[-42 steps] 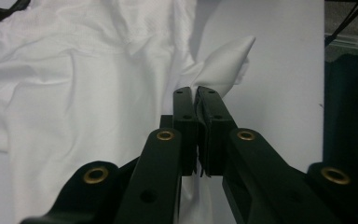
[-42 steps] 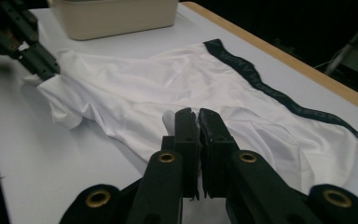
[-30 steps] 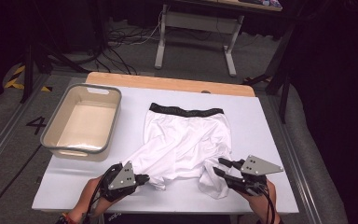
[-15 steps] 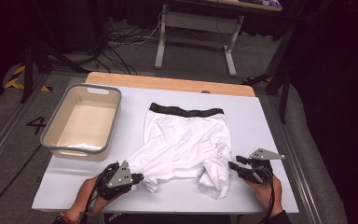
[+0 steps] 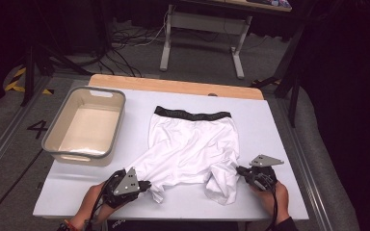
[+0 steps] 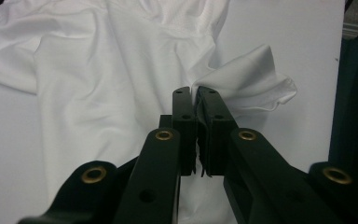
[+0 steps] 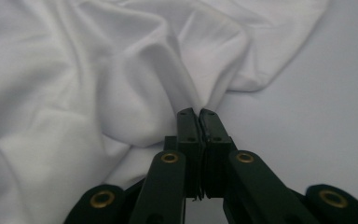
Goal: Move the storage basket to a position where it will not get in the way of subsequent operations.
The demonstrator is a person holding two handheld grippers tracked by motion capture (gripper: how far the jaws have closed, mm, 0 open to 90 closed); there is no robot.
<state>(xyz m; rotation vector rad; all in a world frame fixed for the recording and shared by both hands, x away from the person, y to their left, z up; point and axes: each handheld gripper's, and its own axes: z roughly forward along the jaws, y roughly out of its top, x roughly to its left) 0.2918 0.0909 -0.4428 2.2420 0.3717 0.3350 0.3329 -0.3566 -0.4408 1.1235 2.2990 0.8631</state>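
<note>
Left hand-held gripper (image 5: pixel 147 185) sits at the near left of the bench (image 5: pixel 279 125). Its two black jaws are squeezed together, and a bit of the white shorts (image 5: pixel 192 149) is pinched between them. In the left gripper view (image 6: pixel 196 93) the cloth comes up from between the jaw tips and folds into a little peak just past them. A hand (image 5: pixel 94 202) holds this hand-held gripper from the near edge, and a cable trails back along the arm.

Over at the near right is the right hand-held gripper (image 5: pixel 238 170). Its jaws have just been closing, and now they are pressed together on a fold of the same shorts. In the right gripper view (image 7: pixel 196 112) the cloth bunches up in soft ridges right at the jaw tips. A grey three-cornered plate lies on top of this one, and the other hand (image 5: pixel 274 195) holds it.

Between the two hand-held grippers the shorts lie spread on the middle of the bench. The black waistband (image 5: pixel 192 114) is on the far side, lying flat and straight. The two leg ends are on the near side, and each one is crumpled where it is pinched.

Farther out, on the left side of the bench, stands a grey tub (image 5: pixel 58 151) with a pale inside. It is apart from the shorts. A strip of wood (image 5: pixel 173 86) runs along the far edge of the bench.
</note>
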